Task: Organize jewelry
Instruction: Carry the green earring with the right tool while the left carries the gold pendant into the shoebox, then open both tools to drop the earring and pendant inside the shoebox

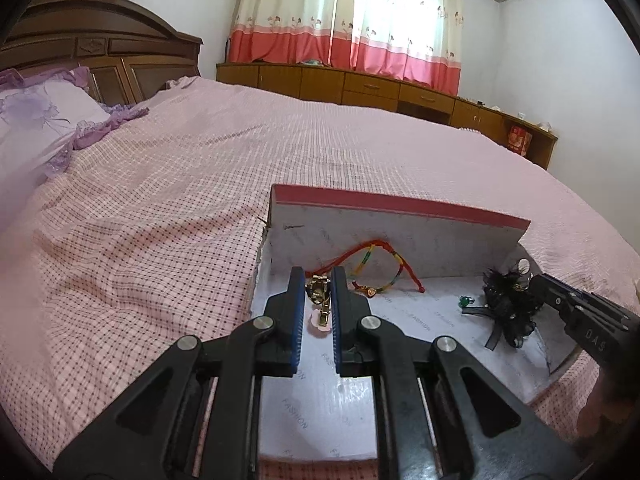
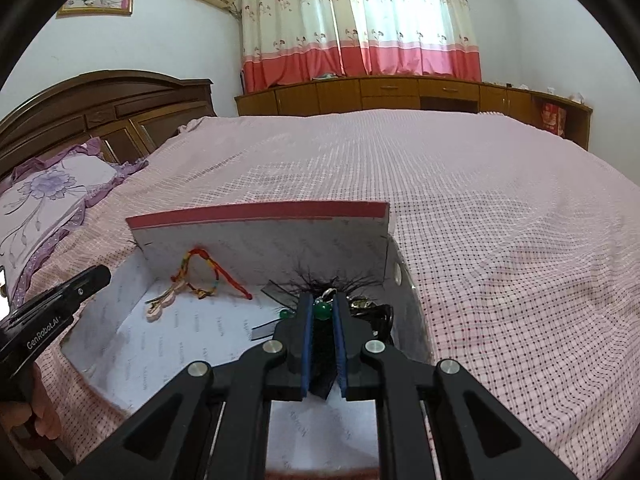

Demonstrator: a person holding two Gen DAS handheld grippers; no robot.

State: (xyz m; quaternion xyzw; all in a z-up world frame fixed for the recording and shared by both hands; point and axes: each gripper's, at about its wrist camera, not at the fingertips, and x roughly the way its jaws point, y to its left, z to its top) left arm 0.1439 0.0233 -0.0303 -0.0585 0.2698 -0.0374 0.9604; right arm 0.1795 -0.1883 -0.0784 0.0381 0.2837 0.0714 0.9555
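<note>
An open white box [image 1: 400,208] with a red rim lies on the bed. In it rest a red and multicoloured cord bracelet [image 1: 378,262], a gold and pink hair clip [image 2: 158,305] and a green ring [image 1: 464,301]. My left gripper [image 1: 316,280] hovers over the box's left side, shut and empty; the clip [image 1: 320,300] shows through the gap, lying below. My right gripper [image 2: 322,300] is shut on a black feathery hair ornament [image 1: 506,304] low at the box's right end. A green bead [image 2: 322,310] sits between its tips.
The box [image 2: 260,216] stands near the front edge of a pink checked bedspread [image 1: 160,200]. A lilac pillow [image 2: 48,192] and the wooden headboard [image 2: 108,100] are at the left. Low wooden cabinets [image 2: 400,92] run under the curtained window beyond the bed.
</note>
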